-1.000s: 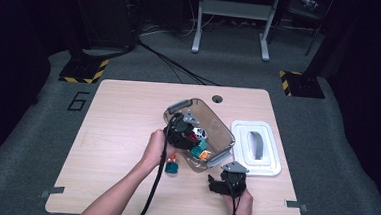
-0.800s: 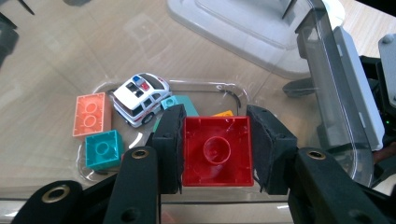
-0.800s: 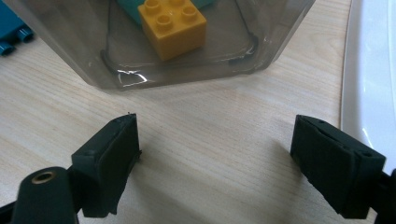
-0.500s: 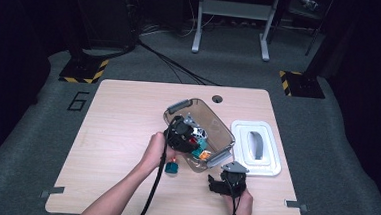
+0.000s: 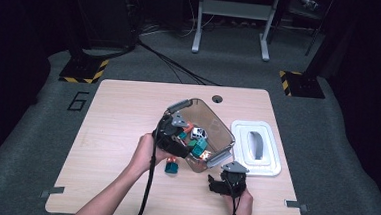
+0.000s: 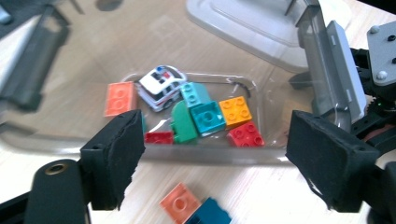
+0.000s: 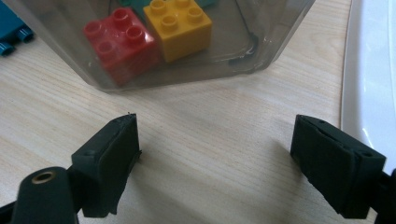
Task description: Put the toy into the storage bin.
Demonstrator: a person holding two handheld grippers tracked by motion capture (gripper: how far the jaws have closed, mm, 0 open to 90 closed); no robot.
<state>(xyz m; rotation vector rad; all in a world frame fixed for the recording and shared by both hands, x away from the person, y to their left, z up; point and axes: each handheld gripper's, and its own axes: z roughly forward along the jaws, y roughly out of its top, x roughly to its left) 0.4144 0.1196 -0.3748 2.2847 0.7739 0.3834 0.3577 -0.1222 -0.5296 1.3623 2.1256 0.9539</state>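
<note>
A clear plastic bin (image 5: 222,134) stands mid-table and holds several bricks and a toy police car (image 6: 161,87). Among the bricks are a salmon one (image 6: 120,98), a teal one (image 6: 208,116), a yellow one (image 7: 177,25) and a red one (image 7: 121,39). My left gripper (image 5: 176,136) hovers over the bin's near-left rim. Its jaws (image 6: 215,140) have just been opening and stand open with nothing between them. My right gripper (image 5: 228,179) rests near the table's front edge, just short of the bin's corner. It is open (image 7: 217,135) over bare wood.
Two loose bricks lie on the table in front of the bin, a salmon one (image 6: 180,203) and a teal-blue one (image 5: 170,168). The bin's white lid (image 5: 255,147) lies flat to the right. A round cable hole (image 5: 217,98) sits near the far edge.
The left gripper has shifted slightly at the bin's near-left rim. The right gripper has kept still.
</note>
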